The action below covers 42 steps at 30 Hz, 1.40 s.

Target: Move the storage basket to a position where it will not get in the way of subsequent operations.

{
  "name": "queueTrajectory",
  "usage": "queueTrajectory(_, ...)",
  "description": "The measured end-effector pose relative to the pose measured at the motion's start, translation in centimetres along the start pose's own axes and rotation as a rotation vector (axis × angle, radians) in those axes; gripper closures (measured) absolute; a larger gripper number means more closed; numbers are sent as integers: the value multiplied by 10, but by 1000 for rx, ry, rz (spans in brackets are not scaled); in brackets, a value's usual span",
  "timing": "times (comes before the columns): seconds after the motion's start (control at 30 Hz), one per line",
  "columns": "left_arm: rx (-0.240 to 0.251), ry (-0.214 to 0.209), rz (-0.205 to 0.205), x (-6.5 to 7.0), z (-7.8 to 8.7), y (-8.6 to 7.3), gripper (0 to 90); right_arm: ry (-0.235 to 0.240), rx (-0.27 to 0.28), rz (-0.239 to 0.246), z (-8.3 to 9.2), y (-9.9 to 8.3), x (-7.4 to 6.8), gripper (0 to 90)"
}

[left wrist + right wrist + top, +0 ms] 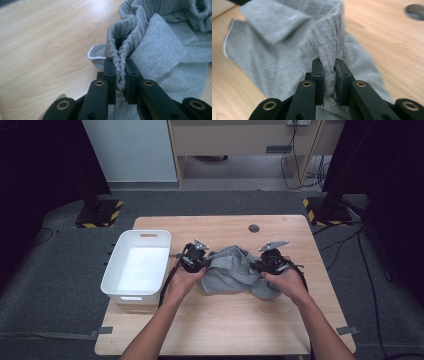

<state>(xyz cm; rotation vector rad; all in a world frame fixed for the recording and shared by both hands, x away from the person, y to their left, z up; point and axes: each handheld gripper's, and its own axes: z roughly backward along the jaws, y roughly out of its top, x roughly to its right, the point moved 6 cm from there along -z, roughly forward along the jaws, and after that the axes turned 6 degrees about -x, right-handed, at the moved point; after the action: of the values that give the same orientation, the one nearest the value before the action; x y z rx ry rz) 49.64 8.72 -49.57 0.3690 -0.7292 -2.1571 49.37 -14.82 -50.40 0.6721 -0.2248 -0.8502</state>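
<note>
Both grippers are on the grey garment [231, 272] now, one at each end, and that's the relation that matters: the cloth runs left to right across the surface [225, 330], bunched in the middle, w/ the left gripper [192, 262] at its left end and the right gripper [270, 263] at its right. Neither hand is nearer, each already has its own end. Left gripper view: jaws clenched on a thick ribbed band [120, 67], looks like a waistband or cuff, folded double and pinched upright between the pads, rest of the fabric spilling away to the right of that view. Right gripper view: same story, jaws clamped on a ribbed edge [328, 57] that stands up out of the grip, the body of the garment sagging off to the left and below, a bit blurred. From above, the cloth's middle looks slack and rumpled, most of it resting on the wood btwn the hands. White bin [137, 265] sits just left of the left gripper, open, nothing visible in it. My read: w/ both ends held and the slack in the middle, the next move prob. turns on drawing the hands apart along that left-right line to stretch it flat, or swinging the lot leftward to the bin; can't tell which.
</note>
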Motion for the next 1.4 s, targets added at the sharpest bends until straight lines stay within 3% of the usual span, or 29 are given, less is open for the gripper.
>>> queueTrajectory(0.3,34,39,-1,-12,28,14,823,-93,35,-64,14,14,28,802)
queueTrajectory(0.47,17,35,-41,-4,31,14,823,-116,24,-87,9,16,36,744)
queueTrajectory(0.7,0,19,-44,4,23,6,822,-156,21,-96,5,7,32,496)
queueTrajectory(0.8,2,17,-37,3,22,5,823,-160,39,-92,11,5,30,511)
queueTrajectory(1.0,-7,7,-30,4,19,4,822,-141,66,-53,17,1,19,646)
queueTrajectory(1.1,-7,4,-29,5,19,4,822,-133,65,-16,13,4,10,613)
queueTrajectory(1.3,-9,-3,-26,6,18,2,822,-161,19,-1,-5,6,5,467)
queueTrajectory(1.4,-11,-9,-14,6,16,-1,821,-188,-21,6,-13,3,6,603)
